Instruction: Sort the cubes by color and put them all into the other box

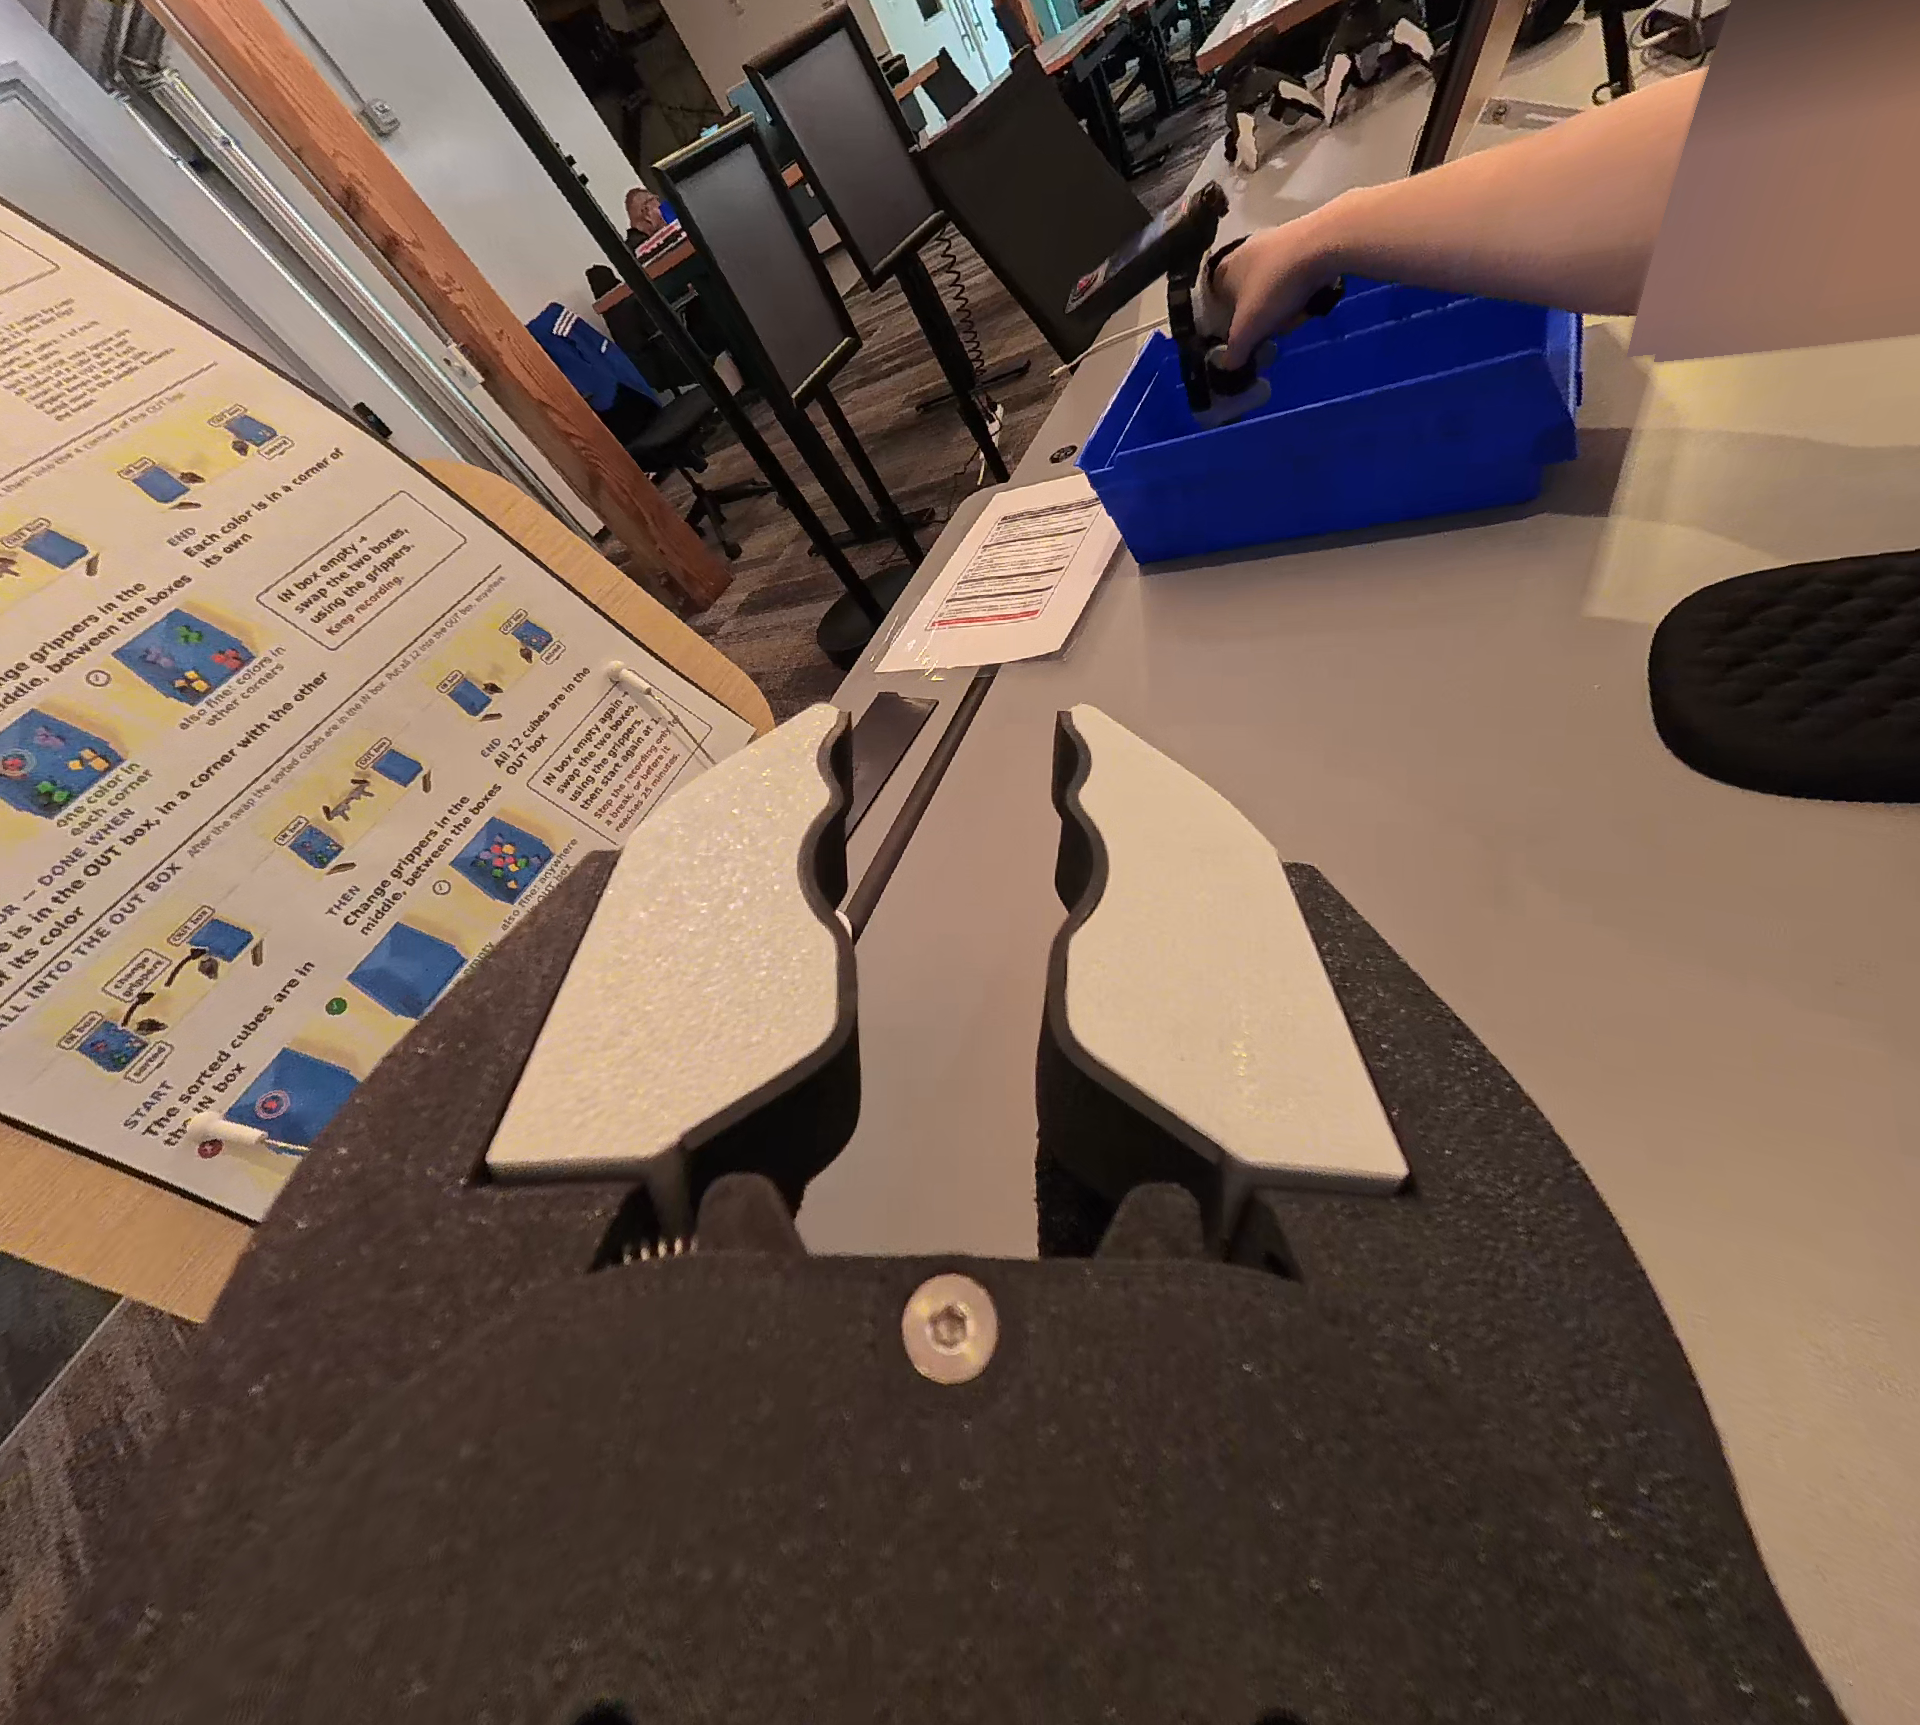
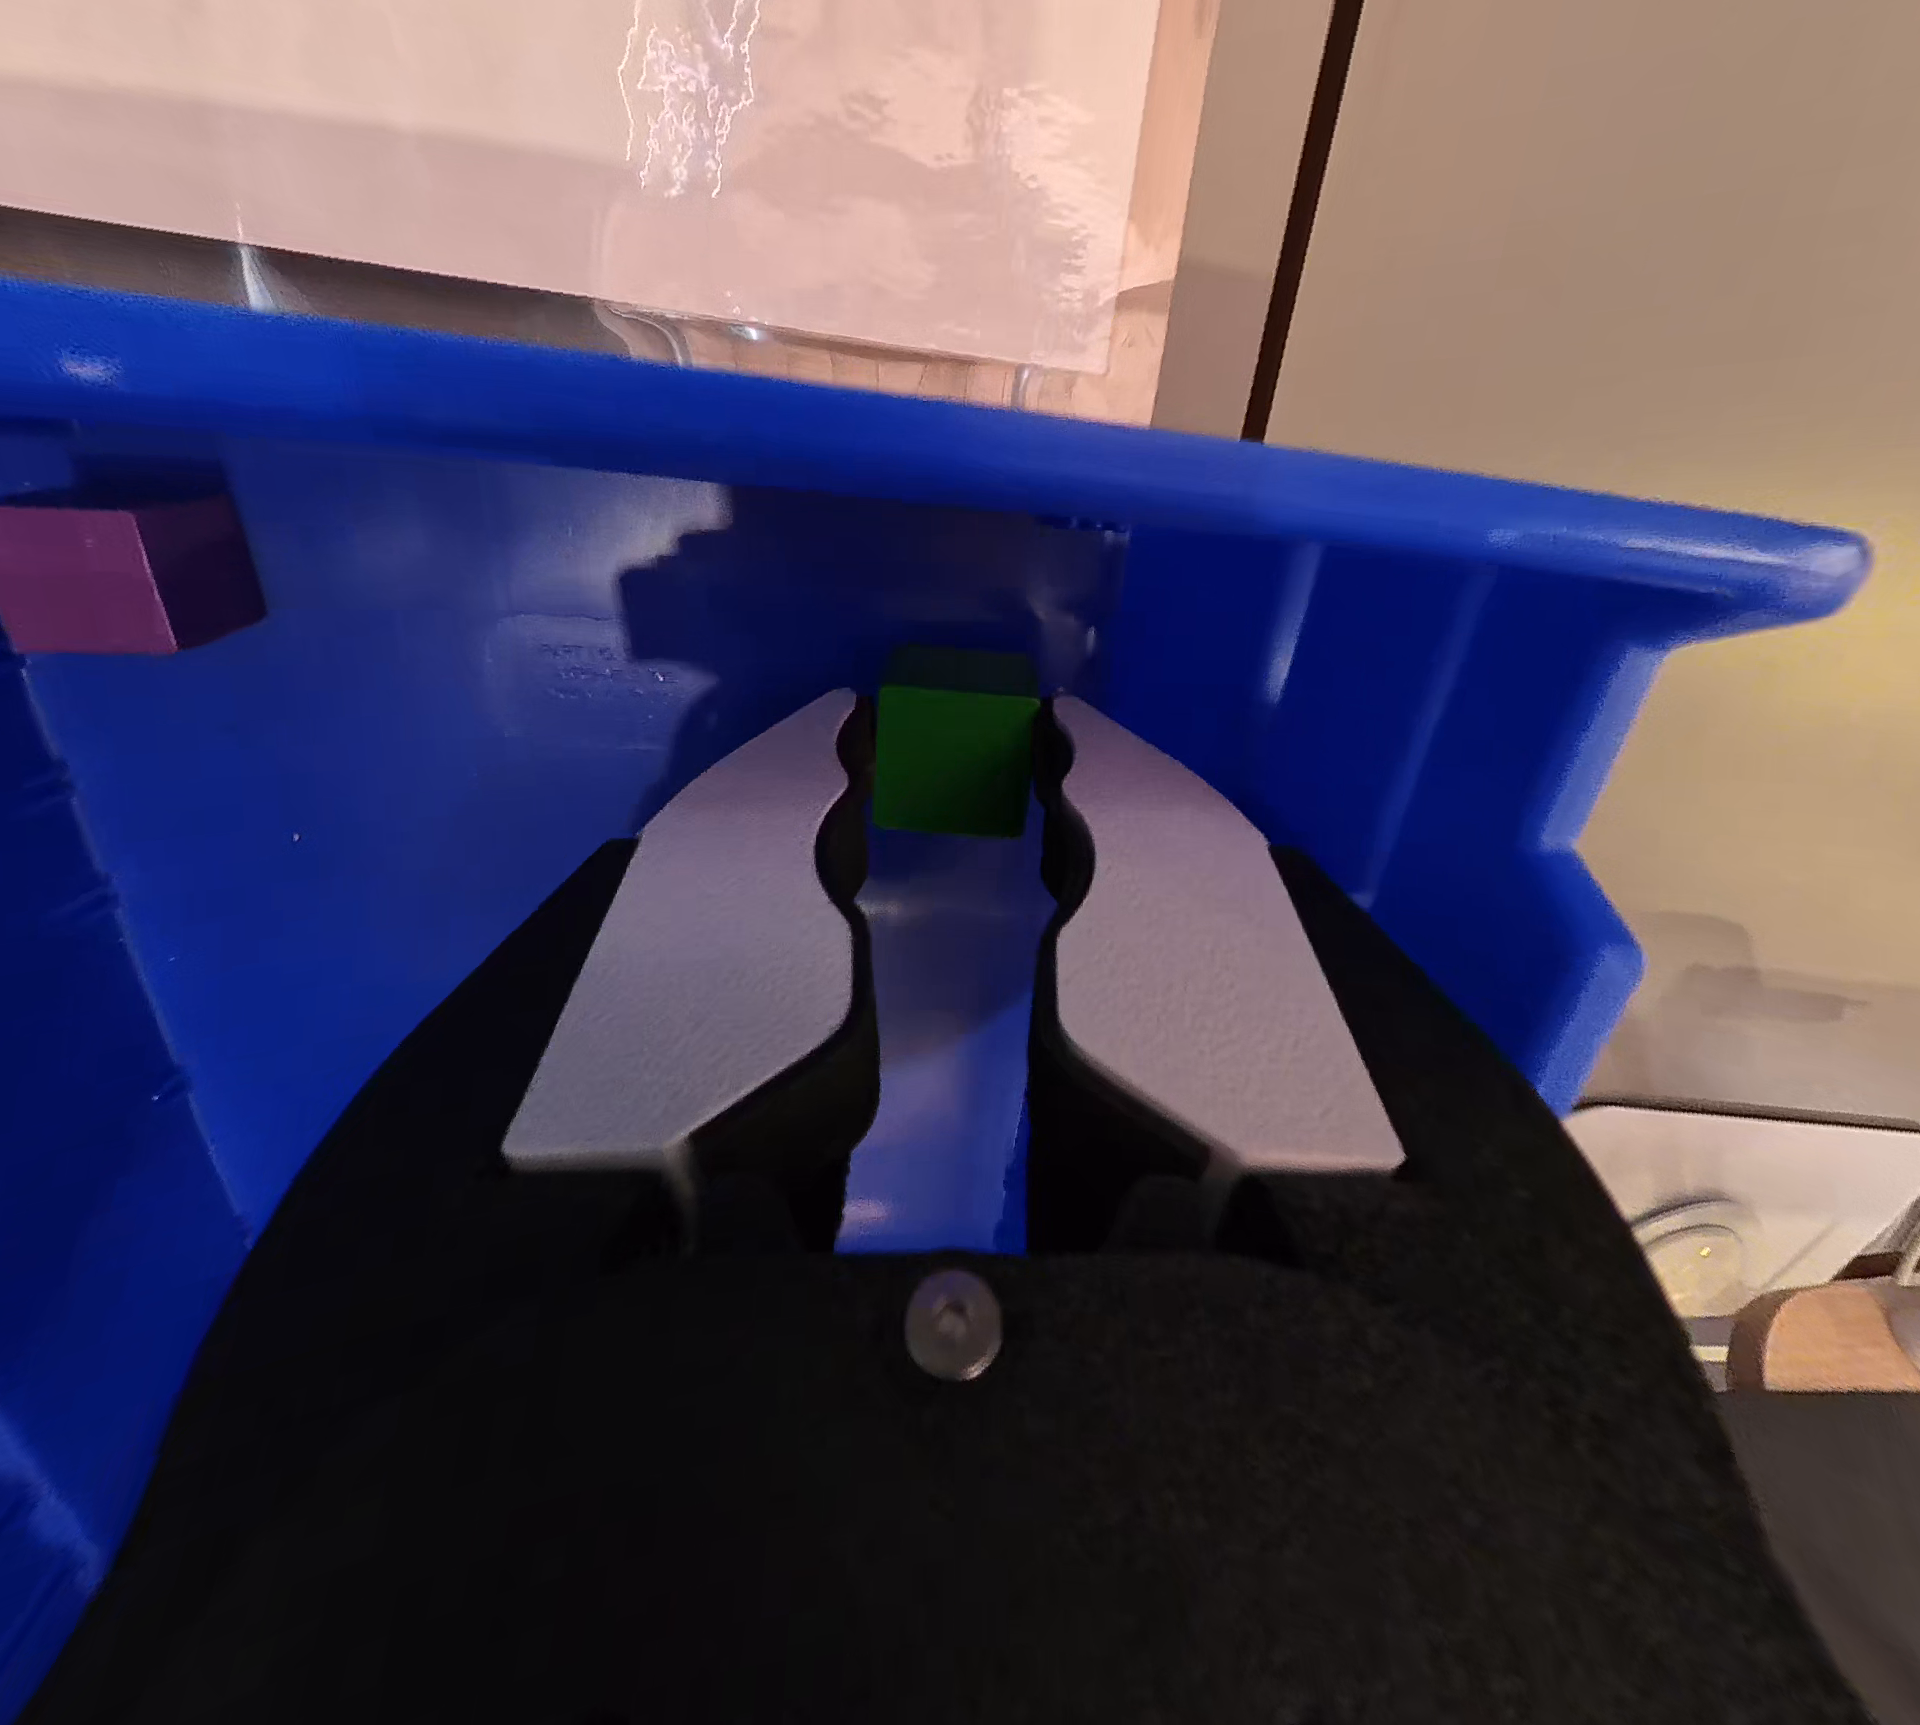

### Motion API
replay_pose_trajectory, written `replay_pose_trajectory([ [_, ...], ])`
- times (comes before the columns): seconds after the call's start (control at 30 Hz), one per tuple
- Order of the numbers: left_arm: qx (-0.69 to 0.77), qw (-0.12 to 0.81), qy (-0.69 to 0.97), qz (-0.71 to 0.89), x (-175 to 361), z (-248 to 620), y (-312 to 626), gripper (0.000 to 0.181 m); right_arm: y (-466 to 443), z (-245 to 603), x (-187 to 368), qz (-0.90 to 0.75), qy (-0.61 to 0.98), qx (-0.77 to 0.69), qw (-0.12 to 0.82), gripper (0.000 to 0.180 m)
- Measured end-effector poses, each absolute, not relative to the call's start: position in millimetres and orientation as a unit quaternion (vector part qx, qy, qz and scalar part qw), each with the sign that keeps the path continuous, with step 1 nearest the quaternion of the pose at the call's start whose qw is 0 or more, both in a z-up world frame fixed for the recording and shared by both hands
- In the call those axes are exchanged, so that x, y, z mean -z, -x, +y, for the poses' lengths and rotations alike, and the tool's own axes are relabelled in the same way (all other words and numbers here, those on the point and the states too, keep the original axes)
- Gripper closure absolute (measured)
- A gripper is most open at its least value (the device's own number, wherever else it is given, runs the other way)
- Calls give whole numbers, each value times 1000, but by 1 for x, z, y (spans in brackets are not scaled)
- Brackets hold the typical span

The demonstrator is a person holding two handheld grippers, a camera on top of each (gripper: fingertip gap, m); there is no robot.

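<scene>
In the right wrist view my right gripper (image 2: 951, 719) is inside a blue box (image 2: 935, 449), low near its far wall. Its jaws are closed on a green cube (image 2: 951, 761), which touches both pads. A purple cube (image 2: 114, 579) lies at the far left of the same box. In the left wrist view my left gripper (image 1: 945, 740) is open and empty above the grey table's (image 1: 1455, 896) left edge. The blue box (image 1: 1351, 470) stands farther back, with the right gripper (image 1: 1210, 397) and a hand reaching into it. The box's other contents are hidden.
A slanted instruction board (image 1: 260, 740) stands left of the table. A laminated sheet (image 1: 1018, 574) lies beside the blue box. A black padded rest (image 1: 1797, 678) sits at the right. Monitors on stands and chairs are beyond the table.
</scene>
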State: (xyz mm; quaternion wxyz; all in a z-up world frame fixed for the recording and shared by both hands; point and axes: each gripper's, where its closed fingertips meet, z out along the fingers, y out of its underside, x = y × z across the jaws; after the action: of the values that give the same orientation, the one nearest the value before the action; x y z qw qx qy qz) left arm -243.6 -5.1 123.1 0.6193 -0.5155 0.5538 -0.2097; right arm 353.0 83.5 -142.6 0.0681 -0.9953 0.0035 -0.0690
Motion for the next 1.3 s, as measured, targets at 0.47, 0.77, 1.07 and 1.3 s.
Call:
replay_pose_trajectory([
  [0.47,219,626,507,550,-133,-12,248,143,-337,82,93,-50,985,111,121,142],
  [0.77,215,647,519,516,-145,-2,261,143,-121,57,-124,-139,846,-118,501,136],
  [1.07,207,648,558,475,-138,26,274,144,49,-5,-155,-245,730,-250,587,140],
  [1.3,88,622,627,461,-144,35,360,145,58,13,-119,-252,768,-251,533,141],
])
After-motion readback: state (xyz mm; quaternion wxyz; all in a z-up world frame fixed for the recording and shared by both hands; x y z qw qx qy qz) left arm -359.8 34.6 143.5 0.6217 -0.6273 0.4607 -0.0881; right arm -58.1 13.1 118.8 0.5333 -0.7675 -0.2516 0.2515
